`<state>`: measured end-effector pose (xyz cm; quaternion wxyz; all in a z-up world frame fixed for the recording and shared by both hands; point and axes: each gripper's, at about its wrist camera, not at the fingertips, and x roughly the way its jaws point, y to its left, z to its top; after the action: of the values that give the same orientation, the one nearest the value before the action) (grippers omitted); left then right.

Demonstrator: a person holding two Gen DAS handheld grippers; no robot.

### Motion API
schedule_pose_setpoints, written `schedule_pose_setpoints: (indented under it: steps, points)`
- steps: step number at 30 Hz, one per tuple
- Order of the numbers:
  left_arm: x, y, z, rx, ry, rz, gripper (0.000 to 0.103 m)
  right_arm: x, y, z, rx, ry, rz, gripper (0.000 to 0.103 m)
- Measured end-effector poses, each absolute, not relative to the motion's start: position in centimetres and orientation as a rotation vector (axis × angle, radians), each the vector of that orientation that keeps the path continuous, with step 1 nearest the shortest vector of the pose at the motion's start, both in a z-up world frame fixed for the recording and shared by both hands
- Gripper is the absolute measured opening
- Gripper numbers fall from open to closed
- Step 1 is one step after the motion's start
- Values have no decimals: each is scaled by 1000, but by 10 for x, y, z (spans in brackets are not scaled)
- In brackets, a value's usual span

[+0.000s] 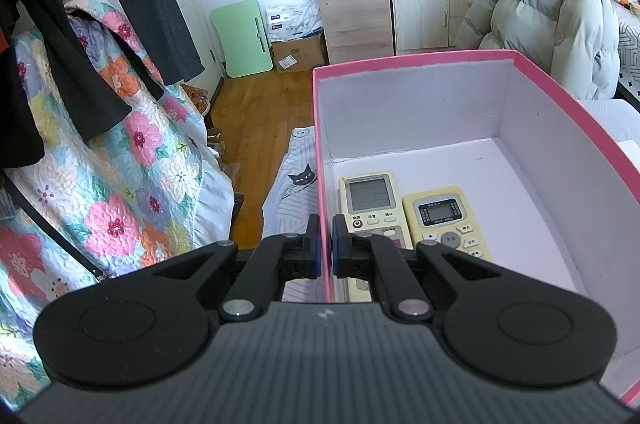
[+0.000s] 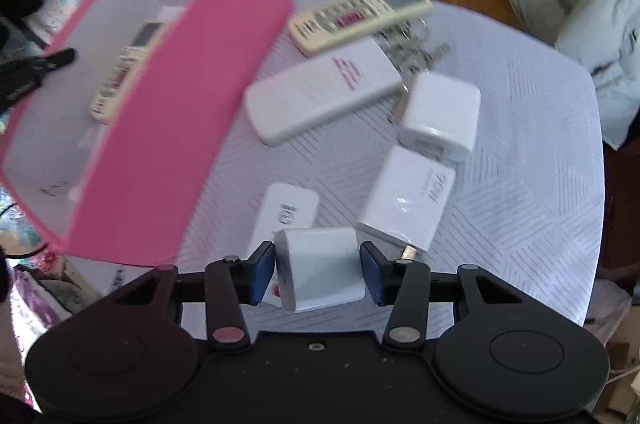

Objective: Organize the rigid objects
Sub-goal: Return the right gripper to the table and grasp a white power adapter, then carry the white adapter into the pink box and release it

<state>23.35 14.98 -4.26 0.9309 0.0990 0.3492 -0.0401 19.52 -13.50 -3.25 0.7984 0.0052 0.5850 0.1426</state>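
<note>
Right gripper (image 2: 318, 274) tilted steeply down, fingers grasping white charger (image 2: 320, 268), left gripper (image 1: 326, 244) clamping pink box (image 1: 322, 152) wall

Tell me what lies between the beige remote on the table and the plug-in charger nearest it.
In the right wrist view, a loose cluster of metal keys lies between the beige remote and the charger.

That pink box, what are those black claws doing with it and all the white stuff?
Someone is tidying small hard things into the pink box. The left gripper is pinched shut on the box's side wall, holding it. Two remotes already lie inside. The right gripper has a white charger block between its pads. Another remote, a white power bank and more chargers wait on the table.
</note>
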Motion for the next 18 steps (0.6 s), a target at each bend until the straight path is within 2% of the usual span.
schedule_pose_setpoints:
  steps: [10,18]
  points:
    - [232,150,-43,195,708,-83,4,199,-82,71,-51,945,583,52]
    - [231,151,-42,188,704,-86,3,222,-10,45,-197,928,799,52]
